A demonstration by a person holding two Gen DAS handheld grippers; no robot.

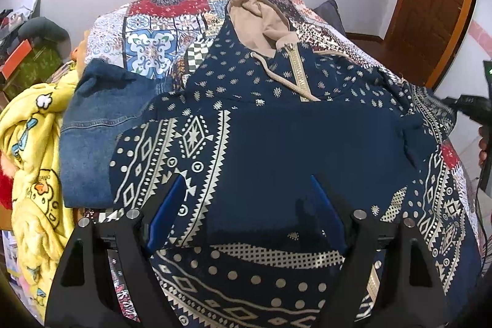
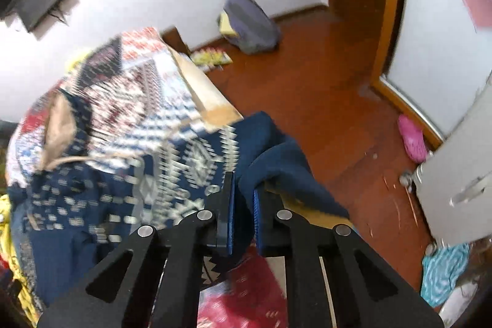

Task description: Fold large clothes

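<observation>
A navy hoodie with cream geometric print, a beige-lined hood and a zip lies spread on a patchwork bedspread. My left gripper hovers open over the hoodie's lower front, with nothing between its blue pads. In the blurred right wrist view, my right gripper is shut on a plain navy fold of the hoodie at the bed's right edge. The cloth rises from between the pads and drapes to the right.
A denim garment and a yellow cartoon blanket lie left of the hoodie. Beyond the bed's right side is red-brown floor with a grey bag, a pink slipper, a teal cloth and a white cabinet.
</observation>
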